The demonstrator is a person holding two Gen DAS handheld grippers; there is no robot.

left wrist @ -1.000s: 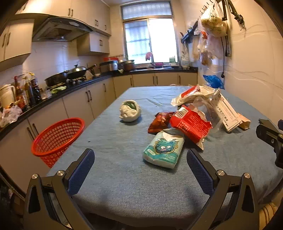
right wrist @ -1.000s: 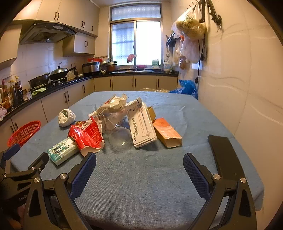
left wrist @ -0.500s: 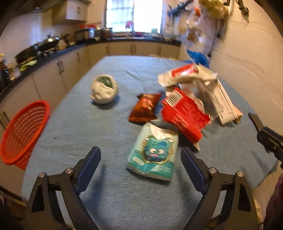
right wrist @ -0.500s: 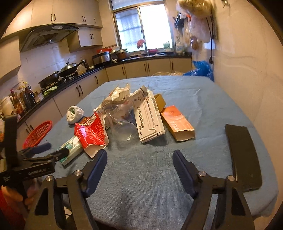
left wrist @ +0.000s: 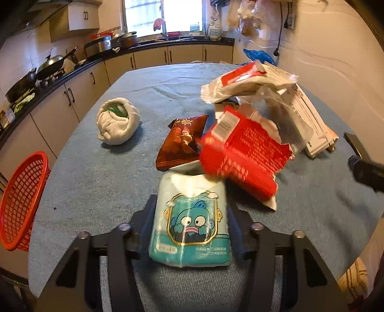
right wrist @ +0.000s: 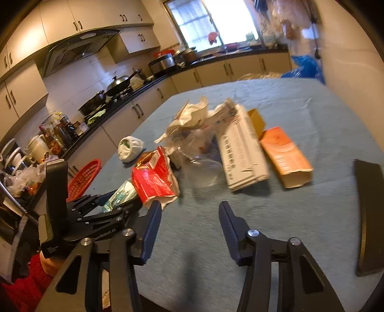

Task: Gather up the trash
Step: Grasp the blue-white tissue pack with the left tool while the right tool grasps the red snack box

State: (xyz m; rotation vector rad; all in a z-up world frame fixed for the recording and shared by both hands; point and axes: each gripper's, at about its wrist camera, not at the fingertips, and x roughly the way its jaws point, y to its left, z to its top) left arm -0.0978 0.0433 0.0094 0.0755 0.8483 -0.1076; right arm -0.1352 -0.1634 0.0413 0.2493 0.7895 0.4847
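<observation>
My left gripper (left wrist: 190,216) is shut on a teal tissue pack (left wrist: 190,223) with a cartoon face, lying on the blue-grey table (left wrist: 100,172). A red wrapper (left wrist: 244,156), a brown snack bag (left wrist: 184,139), a red-and-white packet (left wrist: 242,81) and a white box (left wrist: 309,120) lie just beyond. A white cloth ball (left wrist: 117,123) sits to the left. A red basket (left wrist: 20,201) hangs at the table's left edge. My right gripper (right wrist: 188,216) is open over bare table, near the red wrapper (right wrist: 153,180), white box (right wrist: 242,151) and orange box (right wrist: 285,158). The left gripper (right wrist: 112,204) shows there too.
A black flat object (right wrist: 368,216) lies at the table's right edge. Kitchen counters with pans (left wrist: 50,64) run along the left and back. Bags hang on the right wall (left wrist: 244,14). A clear plastic cup (right wrist: 204,168) lies among the trash.
My left gripper moved forward and closed on the teal tissue pack. My right gripper narrowed somewhat and its view tilted and swung left.
</observation>
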